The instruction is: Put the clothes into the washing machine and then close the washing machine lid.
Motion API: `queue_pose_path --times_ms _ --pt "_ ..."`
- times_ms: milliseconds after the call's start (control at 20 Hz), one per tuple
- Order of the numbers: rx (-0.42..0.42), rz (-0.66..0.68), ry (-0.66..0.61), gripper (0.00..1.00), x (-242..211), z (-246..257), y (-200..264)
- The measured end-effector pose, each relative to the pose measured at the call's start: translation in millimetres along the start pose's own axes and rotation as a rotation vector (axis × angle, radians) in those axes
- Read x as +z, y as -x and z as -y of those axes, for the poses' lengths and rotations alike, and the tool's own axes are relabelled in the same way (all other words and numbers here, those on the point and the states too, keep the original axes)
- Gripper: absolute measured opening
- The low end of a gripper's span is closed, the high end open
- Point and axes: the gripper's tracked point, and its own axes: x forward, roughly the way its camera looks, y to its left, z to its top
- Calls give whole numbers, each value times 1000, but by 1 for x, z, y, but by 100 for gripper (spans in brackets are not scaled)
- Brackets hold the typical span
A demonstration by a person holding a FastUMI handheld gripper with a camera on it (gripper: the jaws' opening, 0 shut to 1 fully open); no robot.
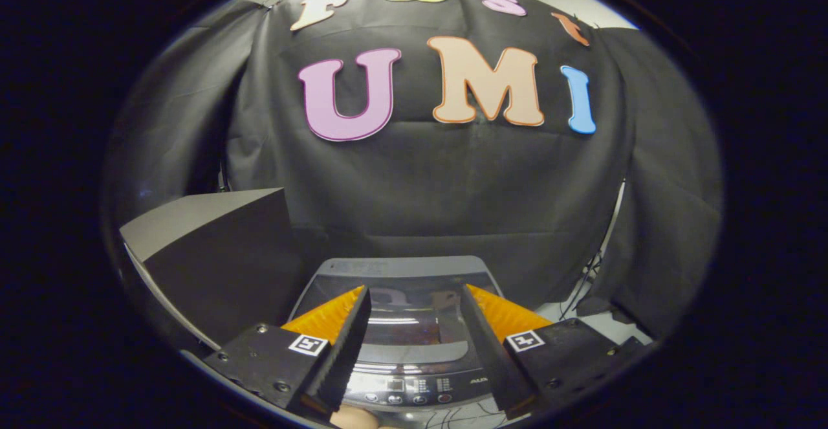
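The tool (414, 316) has its fingers apart, holding nothing, above the washing machine (401, 274) at lower middle. Its glass lid (404, 332) looks hard, smooth and slippery; push its front edge.

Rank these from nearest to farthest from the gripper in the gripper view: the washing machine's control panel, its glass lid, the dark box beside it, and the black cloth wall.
Measured from the open, empty gripper:
1. Control panel, just below and between the fingers.
2. Glass lid, shut, just ahead of the fingers.
3. Dark box, beside the washing machine, off the left finger.
4. Black cloth wall, beyond everything.
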Motion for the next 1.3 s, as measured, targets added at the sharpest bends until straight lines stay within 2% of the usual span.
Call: queue_pose_path --times_ms 500,900,1300 --pt "-18 176 2 85 -4 51 72" --pt "2 236 -29 87 -47 72 121" --pt "24 382 -8 89 -70 92 156"
